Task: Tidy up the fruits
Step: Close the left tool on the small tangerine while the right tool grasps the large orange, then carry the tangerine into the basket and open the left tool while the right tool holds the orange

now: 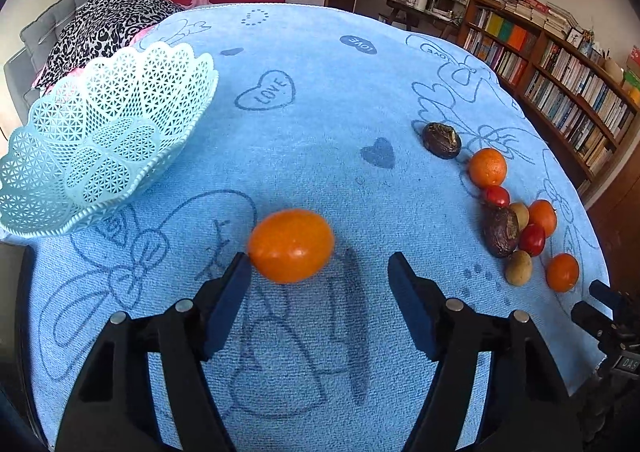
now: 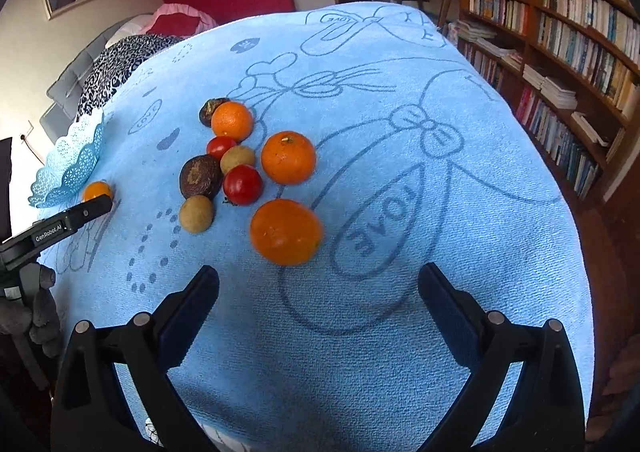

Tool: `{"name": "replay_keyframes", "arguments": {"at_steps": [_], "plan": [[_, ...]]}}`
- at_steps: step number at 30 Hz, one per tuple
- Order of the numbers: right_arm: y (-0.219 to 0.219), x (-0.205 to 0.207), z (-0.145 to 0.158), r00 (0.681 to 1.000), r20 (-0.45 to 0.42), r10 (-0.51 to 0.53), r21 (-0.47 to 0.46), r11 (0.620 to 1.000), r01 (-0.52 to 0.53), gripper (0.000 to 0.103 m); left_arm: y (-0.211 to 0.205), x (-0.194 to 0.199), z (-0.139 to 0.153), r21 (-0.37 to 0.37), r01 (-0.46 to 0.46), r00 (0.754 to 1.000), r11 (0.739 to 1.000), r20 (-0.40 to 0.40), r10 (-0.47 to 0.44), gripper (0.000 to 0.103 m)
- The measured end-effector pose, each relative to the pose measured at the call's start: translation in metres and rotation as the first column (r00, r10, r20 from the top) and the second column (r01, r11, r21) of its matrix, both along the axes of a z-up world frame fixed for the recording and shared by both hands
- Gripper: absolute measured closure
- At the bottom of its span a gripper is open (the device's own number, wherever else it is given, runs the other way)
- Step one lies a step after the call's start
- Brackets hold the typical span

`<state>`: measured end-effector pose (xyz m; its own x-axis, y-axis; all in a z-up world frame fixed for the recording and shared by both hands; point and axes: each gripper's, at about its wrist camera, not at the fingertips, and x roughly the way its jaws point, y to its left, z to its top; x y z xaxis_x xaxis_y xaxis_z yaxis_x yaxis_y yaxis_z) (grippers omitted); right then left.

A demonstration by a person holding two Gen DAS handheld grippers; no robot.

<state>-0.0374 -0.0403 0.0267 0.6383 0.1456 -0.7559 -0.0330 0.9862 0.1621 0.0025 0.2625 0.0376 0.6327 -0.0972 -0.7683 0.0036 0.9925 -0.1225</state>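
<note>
left tongs [image 1: 320, 272] gape behind orange [image 1: 291, 245], basket [image 1: 100, 140] beyond.

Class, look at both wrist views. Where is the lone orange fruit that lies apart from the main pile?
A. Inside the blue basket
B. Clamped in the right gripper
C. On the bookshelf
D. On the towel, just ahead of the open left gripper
D: the orange fruit lies on the blue towel just beyond the open left gripper, outside the basket.
</note>
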Motion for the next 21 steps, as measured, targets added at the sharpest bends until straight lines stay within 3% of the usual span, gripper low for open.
{"name": "replay_keyframes", "arguments": {"at_steps": [6, 9, 11, 13, 18, 21], "plan": [[0.014, 0.011, 0.005, 0.999, 0.027, 0.020, -0.036, 0.999, -0.019, 0.015, 0.003, 0.007, -0.007, -0.008, -0.010, 1.000, 1.000, -0.009, 0.010, 0.045], [0.026, 0.017, 0.002, 0.999, 0.025, 0.046, -0.064, 0.997, -0.045, 0.033, 0.005, 0.006, -0.009, -0.014, -0.020, 1.000, 1.000, -0.006, 0.020, 0.048], [0.028, 0.023, -0.004, 0.999, 0.005, 0.053, -0.051, 0.997, -0.053, 0.054, 0.004, 0.006, -0.009, -0.014, -0.017, 1.000, 1.000, -0.003, 0.017, 0.048], [0.026, 0.027, -0.010, 0.999, -0.017, 0.046, -0.039, 0.998, -0.047, 0.059, 0.005, 0.005, -0.009, -0.015, -0.016, 1.000, 1.000, 0.000, 0.016, 0.048], [0.025, 0.025, -0.010, 0.999, -0.008, 0.045, -0.029, 0.999, -0.045, 0.060, 0.005, 0.003, -0.007, -0.027, -0.007, 1.000, 1.000, 0.011, 0.008, 0.049], [0.026, 0.021, -0.007, 0.999, 0.007, 0.039, -0.029, 0.999, -0.039, 0.060, 0.005, -0.003, -0.004, -0.030, 0.006, 1.000, 1.000, 0.029, -0.005, 0.058]]}}
